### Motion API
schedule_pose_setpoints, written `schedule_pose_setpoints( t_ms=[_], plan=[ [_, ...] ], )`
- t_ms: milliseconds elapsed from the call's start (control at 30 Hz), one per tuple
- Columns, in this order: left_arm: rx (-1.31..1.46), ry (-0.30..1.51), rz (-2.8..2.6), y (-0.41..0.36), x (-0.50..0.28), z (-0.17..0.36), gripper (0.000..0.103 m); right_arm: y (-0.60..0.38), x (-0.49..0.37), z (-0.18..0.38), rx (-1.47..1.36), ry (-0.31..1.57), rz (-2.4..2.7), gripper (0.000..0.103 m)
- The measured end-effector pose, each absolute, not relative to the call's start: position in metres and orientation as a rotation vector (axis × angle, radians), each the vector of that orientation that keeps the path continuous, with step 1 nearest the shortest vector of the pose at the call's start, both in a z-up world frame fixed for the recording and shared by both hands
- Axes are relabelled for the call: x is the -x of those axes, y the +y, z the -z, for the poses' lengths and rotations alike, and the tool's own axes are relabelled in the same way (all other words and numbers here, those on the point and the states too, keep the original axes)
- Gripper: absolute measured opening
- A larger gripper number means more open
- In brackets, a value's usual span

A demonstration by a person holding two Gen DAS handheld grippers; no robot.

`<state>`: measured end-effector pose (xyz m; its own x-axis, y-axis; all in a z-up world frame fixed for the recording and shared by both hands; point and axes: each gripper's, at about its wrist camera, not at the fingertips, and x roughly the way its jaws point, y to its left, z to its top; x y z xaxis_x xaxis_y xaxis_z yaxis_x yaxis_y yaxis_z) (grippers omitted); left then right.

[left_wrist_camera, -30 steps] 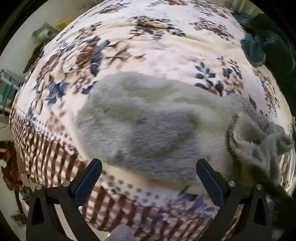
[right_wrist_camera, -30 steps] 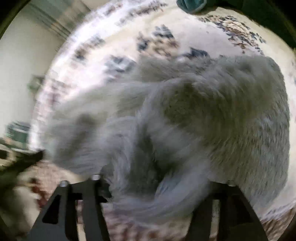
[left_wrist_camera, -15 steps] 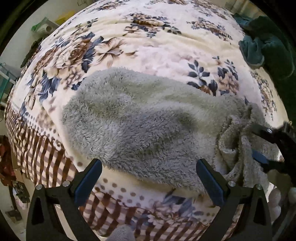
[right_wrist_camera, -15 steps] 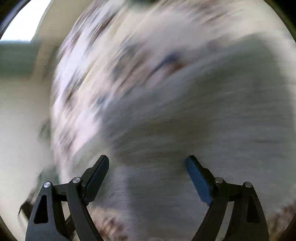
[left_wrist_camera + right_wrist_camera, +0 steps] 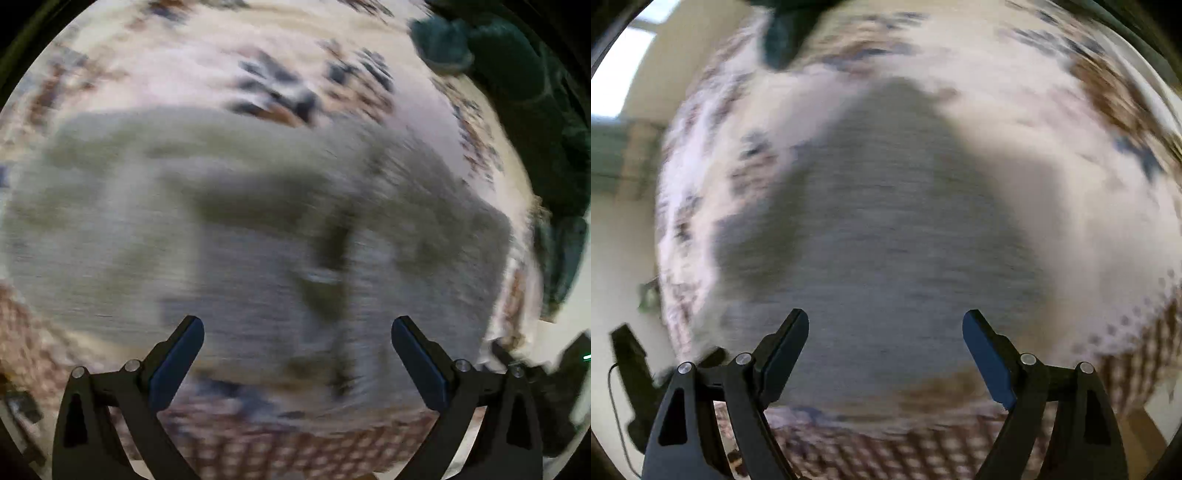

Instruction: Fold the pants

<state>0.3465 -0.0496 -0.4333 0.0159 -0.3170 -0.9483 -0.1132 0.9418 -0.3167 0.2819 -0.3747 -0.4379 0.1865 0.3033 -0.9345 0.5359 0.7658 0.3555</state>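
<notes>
Both views are smeared by motion blur, so fine detail is lost and no brand, label or writing can be read anywhere. In the left wrist view, the checked brown border of the floral blanket (image 5: 44, 354) shows at the far left, and the gray fleece pants (image 5: 258, 229) lie spread across the middle of the blanket, with a darker fold line running down their right half. The left gripper (image 5: 297, 350) hangs above the near edge of the pants with its jaws set wide apart and nothing between them. To the right, at the upper corner, a heap of dark green cloth (image 5: 517, 74) lies on the blanket, apart from the pants. In the right wrist view, a pale wall (image 5: 624, 240) fills the left edge; next comes the blanket (image 5: 1071, 147) with the pants (image 5: 886, 221) lying in its middle, narrowing toward the far end. The right gripper (image 5: 885, 347) is over their near end, jaws spread wide and empty. The blanket's checked border (image 5: 1145, 350) shows at the right.
</notes>
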Motion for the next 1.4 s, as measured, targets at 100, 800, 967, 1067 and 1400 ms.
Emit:
schedule_pose_setpoints(
  t_ms=[100,800,967,1067,1400],
  plan=[
    [0.448,1.583,0.336,-0.078,-0.35,0.457,0.093,-0.395,-0.268,0.464,-0.712,1.462,0.269,0.087],
    [0.726,1.438,0.316,-0.015,-0.33,0.462,0.024,-0.324,-0.336,0.425,-0.594,1.494,0.031,0.087],
    [0.704,1.409,0.3,-0.018,-0.324,0.467,0.024,-0.243,-0.419,0.442,-0.541,1.571,-0.115,0.087],
    [0.692,1.4,0.295,-0.019,-0.32,0.47,0.025,-0.203,-0.453,0.476,-0.456,1.672,-0.12,0.082],
    [0.727,1.366,0.315,-0.002,-0.303,0.459,0.024,-0.152,-0.453,0.432,-0.152,1.557,-0.108,0.02]
  ],
)
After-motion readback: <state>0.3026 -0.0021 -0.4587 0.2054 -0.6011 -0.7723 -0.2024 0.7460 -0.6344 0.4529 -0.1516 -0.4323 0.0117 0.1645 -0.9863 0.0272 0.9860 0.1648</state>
